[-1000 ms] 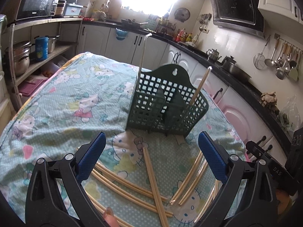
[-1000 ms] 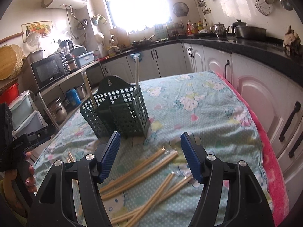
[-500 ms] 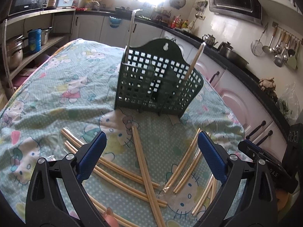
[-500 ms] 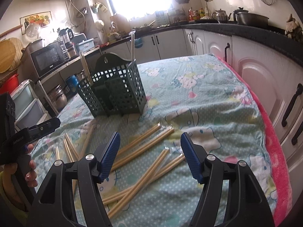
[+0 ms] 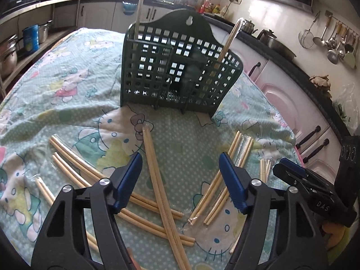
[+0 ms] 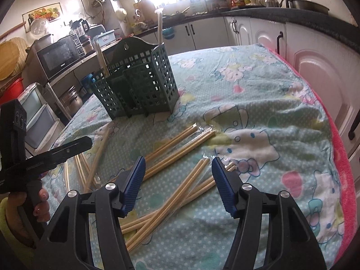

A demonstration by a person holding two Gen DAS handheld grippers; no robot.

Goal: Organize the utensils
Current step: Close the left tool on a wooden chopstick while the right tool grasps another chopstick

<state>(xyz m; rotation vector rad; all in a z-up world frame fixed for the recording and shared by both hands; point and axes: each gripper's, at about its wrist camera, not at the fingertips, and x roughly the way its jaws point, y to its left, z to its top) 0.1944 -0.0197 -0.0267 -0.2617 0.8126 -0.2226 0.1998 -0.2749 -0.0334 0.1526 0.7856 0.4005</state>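
Observation:
A dark green lattice utensil holder stands on the Hello Kitty tablecloth, with two wrapped chopstick pairs upright in it; it also shows in the right wrist view. Several wrapped chopstick pairs lie scattered in front of it. My left gripper is open, low over a long pair that runs between its fingers. My right gripper is open over another pair. The right gripper also shows at the right edge of the left wrist view.
Kitchen counters and cabinets run along the table's right side. Shelves with pots and a microwave stand to the left. The pink table edge is at right.
Both grippers have come down and forward toward the chopsticks on the cloth, and their jaws have narrowed but stay open. The holder looks larger and closer.

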